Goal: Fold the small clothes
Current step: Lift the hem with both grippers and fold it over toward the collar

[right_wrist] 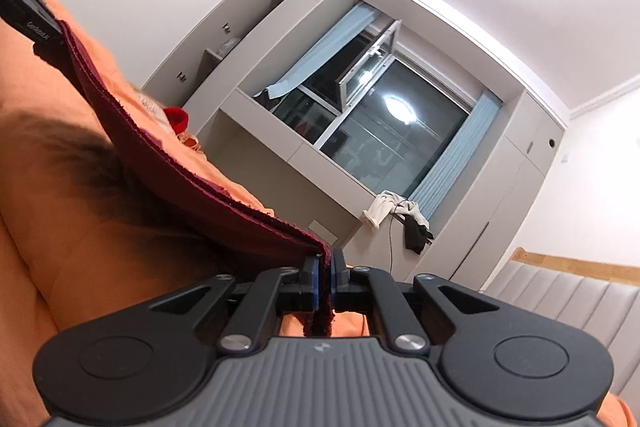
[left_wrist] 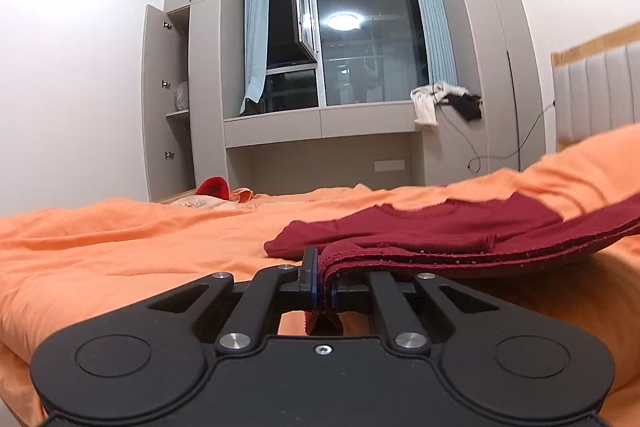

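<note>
Lettering "GenRobot AI", blurred, on left gripper (right_wrist: 28, 15) clamping maroon garment (right_wrist: 192, 171).

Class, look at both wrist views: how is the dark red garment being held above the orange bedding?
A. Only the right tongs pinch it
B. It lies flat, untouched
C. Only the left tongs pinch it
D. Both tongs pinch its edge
D: the left tongs and the right tongs are each shut on the edge of the dark red garment, stretched between them over the orange bedding.
</note>
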`<state>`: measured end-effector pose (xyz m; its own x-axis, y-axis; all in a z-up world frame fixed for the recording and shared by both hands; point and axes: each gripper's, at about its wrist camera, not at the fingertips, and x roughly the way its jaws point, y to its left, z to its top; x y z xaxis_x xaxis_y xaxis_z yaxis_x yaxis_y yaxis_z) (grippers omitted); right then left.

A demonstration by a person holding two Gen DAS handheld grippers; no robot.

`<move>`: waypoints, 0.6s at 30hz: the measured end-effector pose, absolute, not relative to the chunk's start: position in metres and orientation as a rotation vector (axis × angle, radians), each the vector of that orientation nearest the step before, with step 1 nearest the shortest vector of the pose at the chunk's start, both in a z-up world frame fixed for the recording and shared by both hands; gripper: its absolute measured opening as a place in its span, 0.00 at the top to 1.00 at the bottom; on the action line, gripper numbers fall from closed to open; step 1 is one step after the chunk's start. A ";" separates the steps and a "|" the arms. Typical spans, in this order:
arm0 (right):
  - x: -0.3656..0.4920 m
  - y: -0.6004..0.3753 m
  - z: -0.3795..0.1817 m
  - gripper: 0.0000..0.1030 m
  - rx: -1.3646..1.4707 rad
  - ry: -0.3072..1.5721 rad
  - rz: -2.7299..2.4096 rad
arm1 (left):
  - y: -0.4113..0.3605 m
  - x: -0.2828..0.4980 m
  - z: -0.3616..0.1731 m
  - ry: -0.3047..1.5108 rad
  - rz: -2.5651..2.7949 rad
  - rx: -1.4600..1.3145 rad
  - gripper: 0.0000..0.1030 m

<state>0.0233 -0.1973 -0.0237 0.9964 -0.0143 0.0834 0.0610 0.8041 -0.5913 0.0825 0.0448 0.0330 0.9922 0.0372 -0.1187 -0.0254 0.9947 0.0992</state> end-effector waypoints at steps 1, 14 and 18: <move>0.015 -0.200 -0.020 0.95 -0.630 -0.079 -0.042 | 0.045 0.075 0.037 0.111 0.018 0.087 0.95; -0.111 -0.219 0.038 0.95 -0.517 -0.337 -0.064 | 0.041 -0.051 0.125 -0.096 -0.122 0.144 0.95; -0.101 -0.223 0.050 0.95 -0.486 -0.359 -0.051 | 0.038 -0.052 0.142 -0.090 -0.155 0.125 0.95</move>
